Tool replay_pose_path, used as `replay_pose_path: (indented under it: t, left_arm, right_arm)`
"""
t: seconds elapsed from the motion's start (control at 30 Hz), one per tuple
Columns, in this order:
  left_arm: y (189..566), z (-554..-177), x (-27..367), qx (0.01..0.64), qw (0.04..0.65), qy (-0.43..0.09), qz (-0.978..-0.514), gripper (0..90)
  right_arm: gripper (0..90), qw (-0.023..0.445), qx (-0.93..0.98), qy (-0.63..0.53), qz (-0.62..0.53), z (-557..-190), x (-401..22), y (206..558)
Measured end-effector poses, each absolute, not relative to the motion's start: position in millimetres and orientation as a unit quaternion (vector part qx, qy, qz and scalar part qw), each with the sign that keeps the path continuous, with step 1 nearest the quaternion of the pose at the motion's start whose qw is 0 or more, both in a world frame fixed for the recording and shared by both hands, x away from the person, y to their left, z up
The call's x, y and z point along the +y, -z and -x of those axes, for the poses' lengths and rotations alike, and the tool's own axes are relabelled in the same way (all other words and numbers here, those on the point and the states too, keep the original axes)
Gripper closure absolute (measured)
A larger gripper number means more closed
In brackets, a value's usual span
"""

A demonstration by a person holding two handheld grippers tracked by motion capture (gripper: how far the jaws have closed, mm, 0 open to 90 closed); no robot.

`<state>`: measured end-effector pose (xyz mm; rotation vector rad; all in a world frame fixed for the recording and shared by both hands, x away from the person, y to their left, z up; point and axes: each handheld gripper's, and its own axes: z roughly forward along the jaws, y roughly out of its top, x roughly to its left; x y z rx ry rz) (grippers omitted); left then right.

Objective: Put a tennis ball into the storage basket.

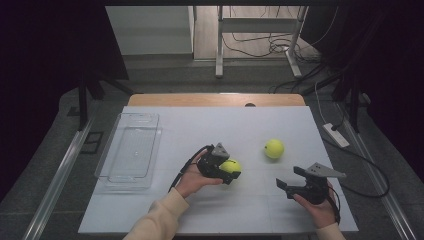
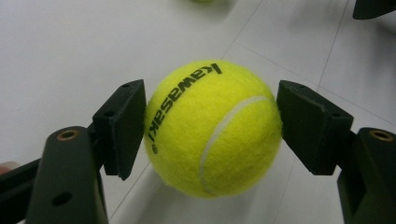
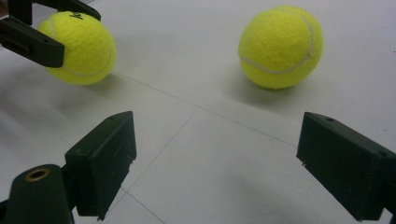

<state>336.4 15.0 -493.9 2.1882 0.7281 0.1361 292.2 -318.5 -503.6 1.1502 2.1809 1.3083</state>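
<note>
A yellow tennis ball [image 2: 212,128] with black lettering sits between the two black pads of my left gripper [image 2: 210,126], which is shut on it; both pads press its sides. In the high view this held ball [image 1: 232,166] is near the middle of the white table, in the left gripper [image 1: 231,171]. A second tennis ball [image 1: 274,148] lies loose on the table farther back and right, and is also in the right gripper view as the ball [image 3: 280,46]. My right gripper [image 1: 290,180] stands open near the front right with nothing between its jaws [image 3: 215,163].
A clear plastic tray [image 1: 131,150] rests at the table's left side. The white tabletop [image 1: 200,125] ends at a wooden strip at the back. Cables and a table frame lie on the floor beyond. A power strip [image 1: 336,134] lies to the right of the table.
</note>
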Motion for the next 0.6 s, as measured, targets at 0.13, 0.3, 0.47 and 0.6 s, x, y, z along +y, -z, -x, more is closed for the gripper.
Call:
replay_pose_path:
  t: [0.13,0.3,0.47,0.6]
  left_arm:
    - [491.3,-335.0,19.5,0.294,0.413,-0.066,-0.859,27.7]
    - [488.7,-334.4,24.5,0.295,0.42,-0.071,-0.856,27.7]
    - [486.7,-332.4,29.4,0.293,0.424,-0.075,-0.854,27.7]
    - [484.6,-330.8,33.8,0.29,0.43,-0.077,-0.851,27.7]
  right_arm:
    - [11.5,0.176,0.769,-0.461,-0.407,-292.2,-318.4,503.2]
    - [11.5,0.178,0.768,-0.461,-0.407,-291.9,-317.9,502.6]
    - [11.5,0.18,0.768,-0.46,-0.407,-291.8,-317.3,502.1]
    - [11.5,0.183,0.767,-0.459,-0.409,-291.2,-316.2,501.9]
